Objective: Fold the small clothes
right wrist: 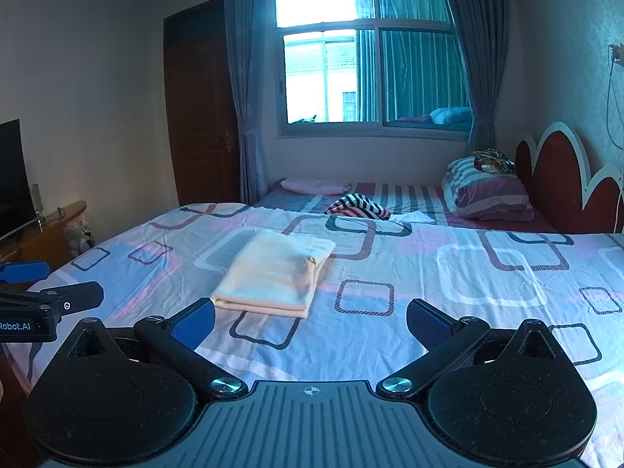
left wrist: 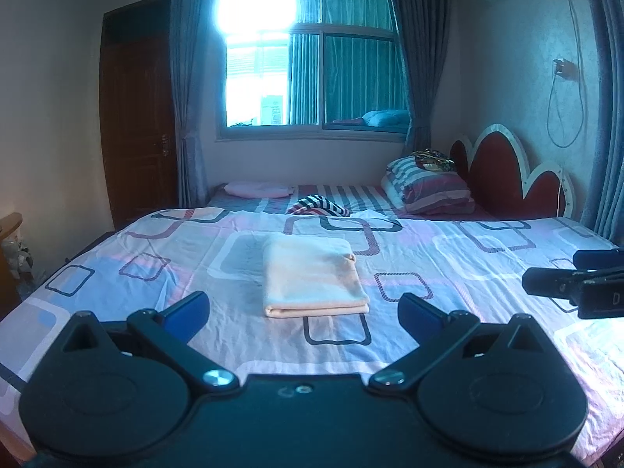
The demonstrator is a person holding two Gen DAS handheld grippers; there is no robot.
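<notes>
A pale peach garment [left wrist: 312,275] lies folded into a neat rectangle on the patterned bed sheet [left wrist: 448,257]. It also shows in the right wrist view [right wrist: 275,273]. My left gripper [left wrist: 304,316] is open and empty, hovering just in front of the garment's near edge. My right gripper [right wrist: 310,321] is open and empty, to the right of the garment and slightly nearer. The right gripper also shows at the right edge of the left wrist view [left wrist: 577,277], and the left gripper at the left edge of the right wrist view [right wrist: 50,292].
A striped dark-and-red garment [left wrist: 318,206] lies crumpled farther back on the bed. A pink cloth [left wrist: 257,190] and striped pillows [left wrist: 429,187] lie beyond it, by a red headboard [left wrist: 507,179]. A TV [right wrist: 11,175] on a wooden stand is to the left.
</notes>
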